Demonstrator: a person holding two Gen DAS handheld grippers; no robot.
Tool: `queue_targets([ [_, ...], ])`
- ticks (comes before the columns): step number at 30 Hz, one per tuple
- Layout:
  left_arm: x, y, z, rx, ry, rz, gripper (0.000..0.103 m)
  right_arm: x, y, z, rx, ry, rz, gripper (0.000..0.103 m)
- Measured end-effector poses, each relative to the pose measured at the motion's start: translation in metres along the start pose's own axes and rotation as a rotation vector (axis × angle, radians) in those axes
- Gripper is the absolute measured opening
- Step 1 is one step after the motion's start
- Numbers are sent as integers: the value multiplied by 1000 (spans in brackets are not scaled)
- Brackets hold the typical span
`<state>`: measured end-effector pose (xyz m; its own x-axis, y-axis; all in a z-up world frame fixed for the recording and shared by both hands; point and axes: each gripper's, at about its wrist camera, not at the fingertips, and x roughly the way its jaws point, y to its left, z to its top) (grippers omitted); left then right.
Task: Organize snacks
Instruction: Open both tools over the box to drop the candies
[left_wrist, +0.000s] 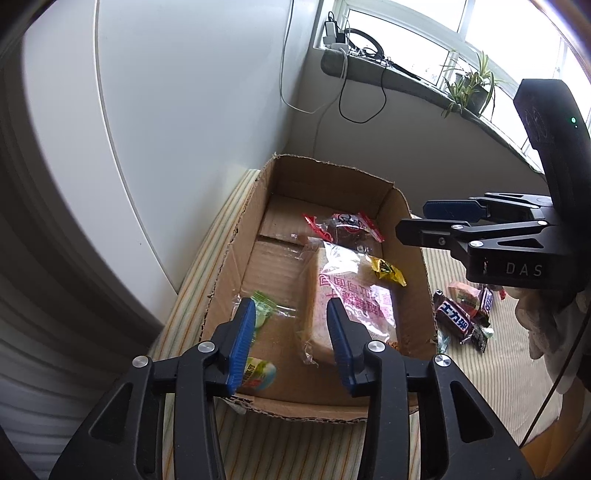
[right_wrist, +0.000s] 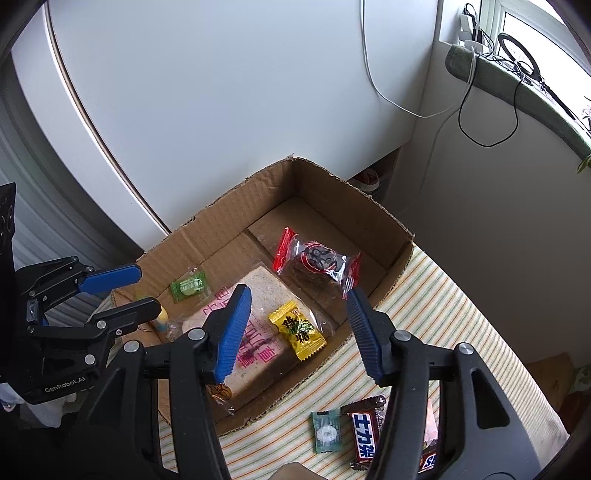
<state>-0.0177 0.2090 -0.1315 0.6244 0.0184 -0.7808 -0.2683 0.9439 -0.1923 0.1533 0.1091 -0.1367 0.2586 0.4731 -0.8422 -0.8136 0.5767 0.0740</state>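
Striped cloth (right_wrist: 436, 295) carries everything; your cardboard box (left_wrist: 373, 184) sits on it, open top, torn rim. Inside, the big bagged bread slice (right_wrist: 266, 291) lies flat mid-box, the red-ended wrapped cake (right_wrist: 317, 258) behind it, the yellow candy (right_wrist: 299, 330) on the bread's near corner, the green candy (right_wrist: 187, 286) on the box floor to its left. Outside the box on the cloth: chocolate bars (right_wrist: 365, 432) and a small green mint packet (right_wrist: 325, 430), clustered just beside the box's right wall. Left gripper (left_wrist: 291, 328) hangs over the box, jaws partly apart, nothing between them; a pale green packet (left_wrist: 258, 373) lies under its left finger, not gripped. Right gripper (right_wrist: 297, 325) is also over the box, jaws wider, empty, yellow candy loose below. Both look like completed drops. Next, I'd say: lift the right one clear of the rim, swing to the chocolate cluster, pick one item at a time, pinch across the wrapper's short side. Keep the left gripper out of the way.
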Motion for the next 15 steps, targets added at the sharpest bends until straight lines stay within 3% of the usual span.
queue_targets([
  [15, 1, -33, 4, 30, -4, -59, 39, -38, -45, -23, 94, -36, -35, 56],
])
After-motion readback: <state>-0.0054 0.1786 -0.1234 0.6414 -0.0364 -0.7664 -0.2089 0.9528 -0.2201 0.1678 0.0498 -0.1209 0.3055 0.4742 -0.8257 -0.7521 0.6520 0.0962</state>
